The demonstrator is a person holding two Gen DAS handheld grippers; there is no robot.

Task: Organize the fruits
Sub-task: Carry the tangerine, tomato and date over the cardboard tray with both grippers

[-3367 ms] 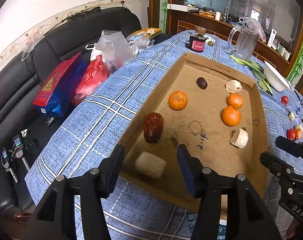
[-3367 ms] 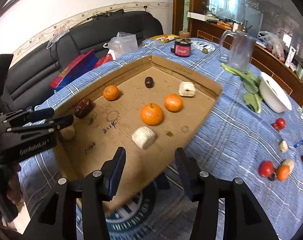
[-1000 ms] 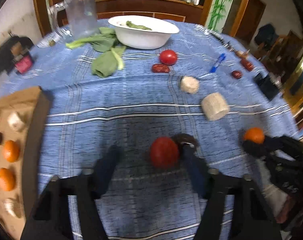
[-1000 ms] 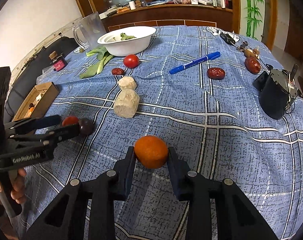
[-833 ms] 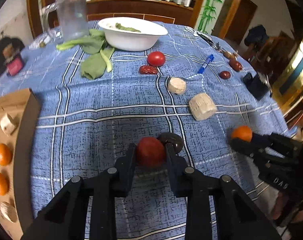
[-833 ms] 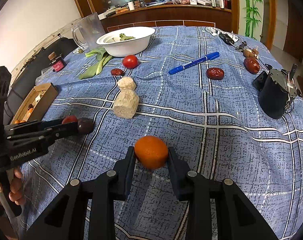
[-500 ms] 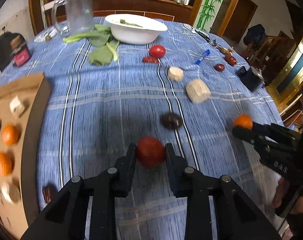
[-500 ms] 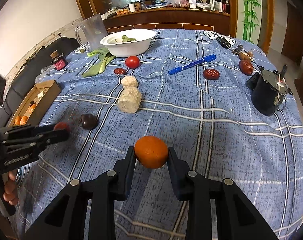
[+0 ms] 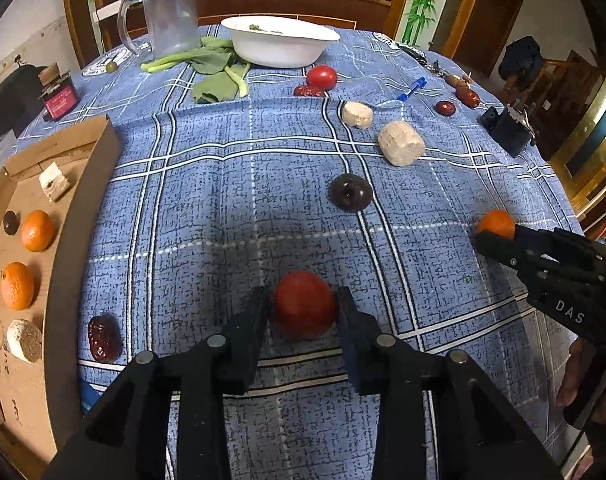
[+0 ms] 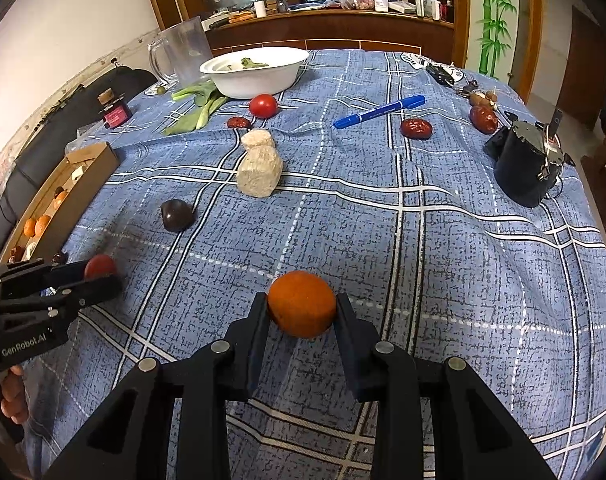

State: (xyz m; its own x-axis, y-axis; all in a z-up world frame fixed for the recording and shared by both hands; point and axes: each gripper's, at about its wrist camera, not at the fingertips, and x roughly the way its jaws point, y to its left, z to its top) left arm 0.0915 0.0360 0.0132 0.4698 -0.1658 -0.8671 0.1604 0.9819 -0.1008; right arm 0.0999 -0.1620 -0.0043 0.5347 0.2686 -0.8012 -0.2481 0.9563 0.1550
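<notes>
My left gripper (image 9: pixel 303 312) is shut on a red tomato (image 9: pixel 304 303) and holds it above the blue checked tablecloth. It also shows in the right wrist view (image 10: pixel 99 270). My right gripper (image 10: pixel 302 310) is shut on an orange tangerine (image 10: pixel 301 303), which shows at the right in the left wrist view (image 9: pixel 497 223). The cardboard tray (image 9: pixel 85 200) at the left holds tangerines (image 9: pixel 37 230), pale chunks and a dark fruit. A dark plum (image 9: pixel 350 192), a red date (image 9: pixel 103 339) beside the tray, two pale chunks (image 9: pixel 401 143) and another tomato (image 9: pixel 321 77) lie on the cloth.
A white bowl (image 9: pixel 279 42), green leaves (image 9: pixel 219 76), a glass jug (image 9: pixel 167 12) and a red jar (image 9: pixel 59 96) stand at the back. A blue pen (image 10: pixel 379 111), red dates (image 10: pixel 415 128) and a black device (image 10: pixel 527 162) lie to the right.
My left gripper closed on the tomato, lifted it off the cloth and drew back from the plum. The right gripper keeps its tangerine and has risen a little.
</notes>
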